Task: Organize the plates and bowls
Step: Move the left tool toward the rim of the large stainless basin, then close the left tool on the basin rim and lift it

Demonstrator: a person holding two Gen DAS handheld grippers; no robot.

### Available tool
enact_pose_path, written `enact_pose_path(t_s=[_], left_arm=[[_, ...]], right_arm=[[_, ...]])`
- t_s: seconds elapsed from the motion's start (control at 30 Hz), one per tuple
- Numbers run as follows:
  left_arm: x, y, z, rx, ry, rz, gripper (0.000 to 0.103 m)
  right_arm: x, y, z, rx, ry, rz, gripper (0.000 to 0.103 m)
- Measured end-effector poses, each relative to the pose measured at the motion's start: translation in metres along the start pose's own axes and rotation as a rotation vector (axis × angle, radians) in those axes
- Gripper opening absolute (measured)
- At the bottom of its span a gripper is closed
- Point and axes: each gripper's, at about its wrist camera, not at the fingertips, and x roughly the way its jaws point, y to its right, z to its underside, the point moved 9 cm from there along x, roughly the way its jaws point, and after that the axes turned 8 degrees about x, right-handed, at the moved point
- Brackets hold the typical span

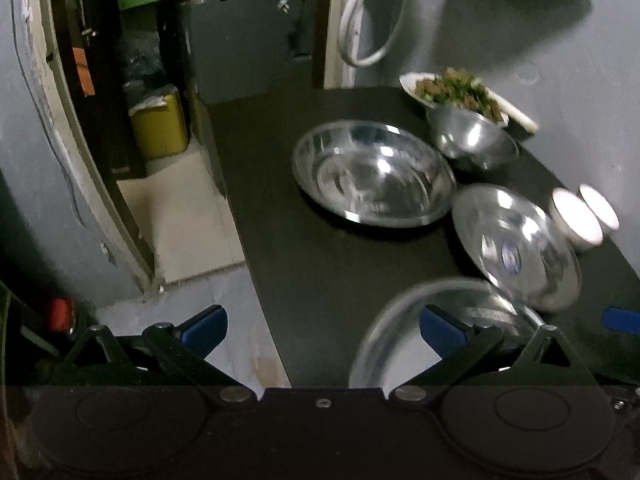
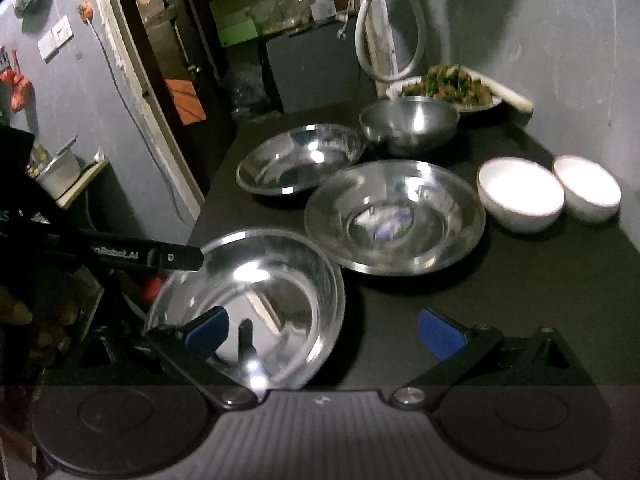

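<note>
Several steel dishes lie on a black table. The nearest steel plate also shows in the left wrist view. Beyond it lie a steel plate with a sticker, a wide steel bowl and a deep steel bowl. Two white bowls stand at the right. My left gripper is open and empty over the table's left edge. My right gripper is open and empty, its left finger over the nearest plate.
A white plate of cooked food stands at the back by the grey wall. A doorway with a yellow container on the floor opens to the left of the table. The left gripper's black body reaches in from the left.
</note>
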Motion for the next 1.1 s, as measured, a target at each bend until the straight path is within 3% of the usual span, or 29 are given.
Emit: enact_pose_path(t_s=[0.37, 0.7, 0.8, 1.1], left_arm=[[0.042, -0.025, -0.06, -0.032, 0.072, -0.01, 0.102], [0.086, -0.041, -0.077, -0.136, 0.051, 0.017, 0.102], [0.093, -0.044, -0.079, -0.171, 0.053, 0.034, 0.098], [0.108, -0.04, -0.086, -0.206, 0.046, 0.084, 0.079]], right_arm=[[0.036, -0.003, -0.068, -0.049, 0.073, 0.009, 0.103], [0.082, 0.0, -0.107, -0.068, 0.076, -0.004, 0.103], [0.098, 0.001, -0.117, -0.053, 0.071, -0.019, 0.102], [0.135, 0.004, -0.13, -0.009, 0.022, -0.042, 0.085]])
